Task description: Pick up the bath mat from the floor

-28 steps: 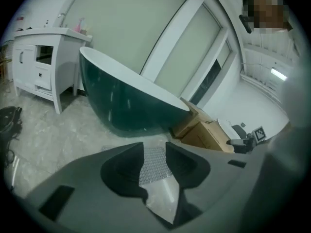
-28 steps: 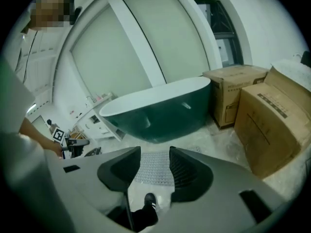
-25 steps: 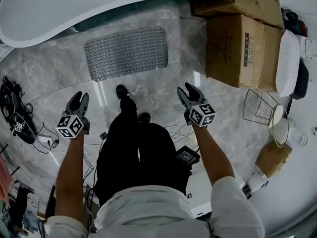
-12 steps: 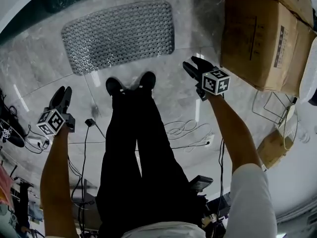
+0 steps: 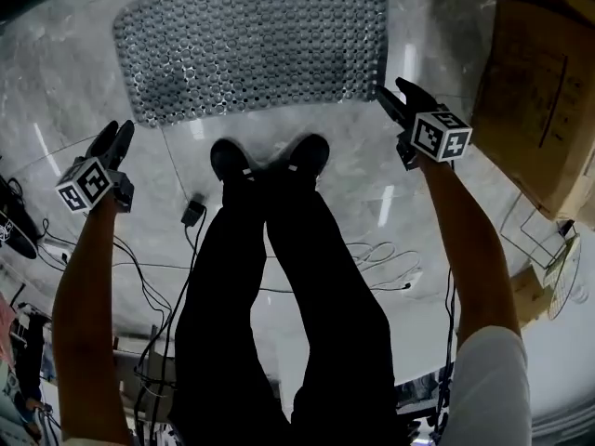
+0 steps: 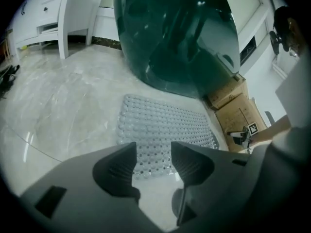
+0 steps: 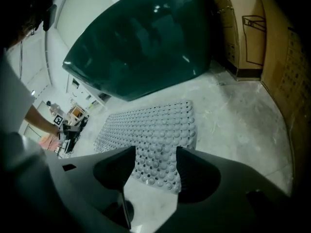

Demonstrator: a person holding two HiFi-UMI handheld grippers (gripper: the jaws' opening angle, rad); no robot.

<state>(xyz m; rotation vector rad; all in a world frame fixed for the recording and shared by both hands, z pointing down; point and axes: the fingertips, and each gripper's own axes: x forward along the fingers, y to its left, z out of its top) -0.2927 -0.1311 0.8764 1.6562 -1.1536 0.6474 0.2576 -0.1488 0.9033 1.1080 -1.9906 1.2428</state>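
Reaching down for the bath mat [image 5: 251, 45], which lies flat on the floor [image 5: 372, 193] ahead of the feet. Left gripper [image 5: 116, 137] and right gripper [image 5: 392, 96] hover by its near corners, their fingers just opened wide and empty. Next, each must pinch an edge.

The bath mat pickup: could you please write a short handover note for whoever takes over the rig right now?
Left gripper: open, jaws have just been opening, nothing between them, off the mat's near left corner.
Right gripper: the same, by the near right corner.
Bath mat: flat on the floor, between the tub and the person's shoes.
Done: nothing gripped yet.
Left: close on both near corners, probably, and lift.
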